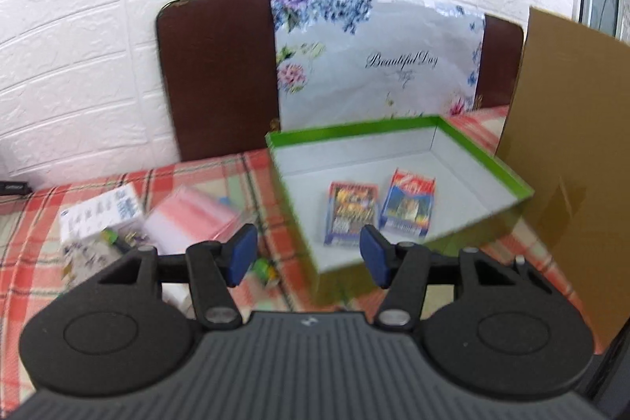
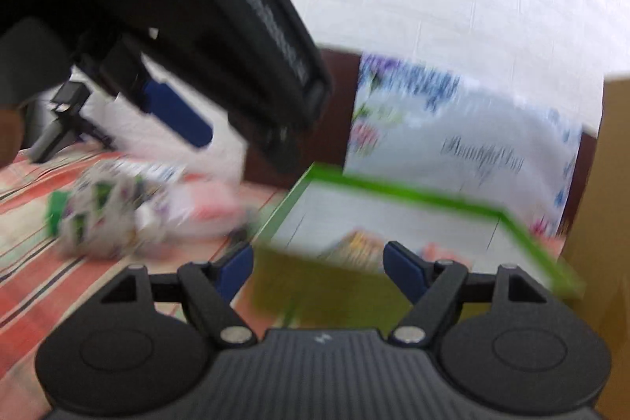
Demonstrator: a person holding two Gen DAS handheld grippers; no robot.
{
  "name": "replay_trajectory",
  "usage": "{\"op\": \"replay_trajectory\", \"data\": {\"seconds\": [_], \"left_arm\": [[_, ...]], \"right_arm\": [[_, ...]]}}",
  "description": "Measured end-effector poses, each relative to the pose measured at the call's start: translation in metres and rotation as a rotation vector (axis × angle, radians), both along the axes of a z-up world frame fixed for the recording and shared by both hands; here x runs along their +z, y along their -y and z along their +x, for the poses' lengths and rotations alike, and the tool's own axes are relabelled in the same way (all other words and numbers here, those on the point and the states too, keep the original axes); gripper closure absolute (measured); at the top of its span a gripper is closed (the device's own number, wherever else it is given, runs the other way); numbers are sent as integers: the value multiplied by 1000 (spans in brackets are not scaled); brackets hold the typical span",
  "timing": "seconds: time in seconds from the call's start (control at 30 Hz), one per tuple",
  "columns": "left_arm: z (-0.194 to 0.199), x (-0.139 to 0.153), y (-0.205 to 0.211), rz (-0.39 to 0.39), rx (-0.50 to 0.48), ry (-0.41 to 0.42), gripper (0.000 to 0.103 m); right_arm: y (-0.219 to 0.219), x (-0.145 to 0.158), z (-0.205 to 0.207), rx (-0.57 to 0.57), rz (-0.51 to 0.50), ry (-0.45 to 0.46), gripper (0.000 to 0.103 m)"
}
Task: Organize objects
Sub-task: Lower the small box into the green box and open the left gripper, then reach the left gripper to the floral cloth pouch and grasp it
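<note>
White brick wall backs a plaid-covered worktop (image 1: 118, 184), where we see a green-rimmed box (image 1: 484, 148) holding two card packs (image 1: 350, 211). Left of it lie a pink pouch (image 1: 189, 219) and a white printed carton (image 1: 98, 215), which we judge light, thin and slippery; edges are the best hold. Both our left gripper (image 1: 309, 256) and right gripper (image 2: 319, 272) stand open and empty. Blur smears the right view, and small items near the carton stay unreadable.

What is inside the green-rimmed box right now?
Two small colourful packets lie flat, side by side, on the white floor of the green-rimmed box: a red-yellow packet and a blue packet. The near corner is hidden behind the left gripper.
</note>
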State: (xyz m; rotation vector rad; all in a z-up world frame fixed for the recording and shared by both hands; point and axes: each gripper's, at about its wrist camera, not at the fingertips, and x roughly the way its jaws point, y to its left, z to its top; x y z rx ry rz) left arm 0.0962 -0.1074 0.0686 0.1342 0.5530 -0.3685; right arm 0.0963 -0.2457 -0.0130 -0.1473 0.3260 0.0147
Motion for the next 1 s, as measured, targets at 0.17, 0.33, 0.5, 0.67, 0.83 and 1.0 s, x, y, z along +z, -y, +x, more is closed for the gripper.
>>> {"op": "replay_trajectory", "data": {"seconds": [0.17, 0.33, 0.5, 0.67, 0.83, 1.0], "left_arm": [[-17, -17, -27, 16, 50, -26, 43], [-28, -35, -55, 29, 122, -77, 43], [-36, -47, -86, 53, 199, -83, 42], [-37, -57, -122, 33, 275, -103, 42], [-37, -70, -153, 37, 343, -109, 41], [-32, -86, -192, 46, 428, -100, 40]], "right_arm": [[-17, -10, -27, 52, 20, -72, 28], [-33, -4, -49, 94, 11, -107, 28], [-55, -8, -55, 128, -12, -135, 28], [-77, -8, -52, 168, -31, -164, 28], [-100, -10, -47, 213, -51, -190, 28], [-122, -12, -36, 264, -72, -215, 28]]}}
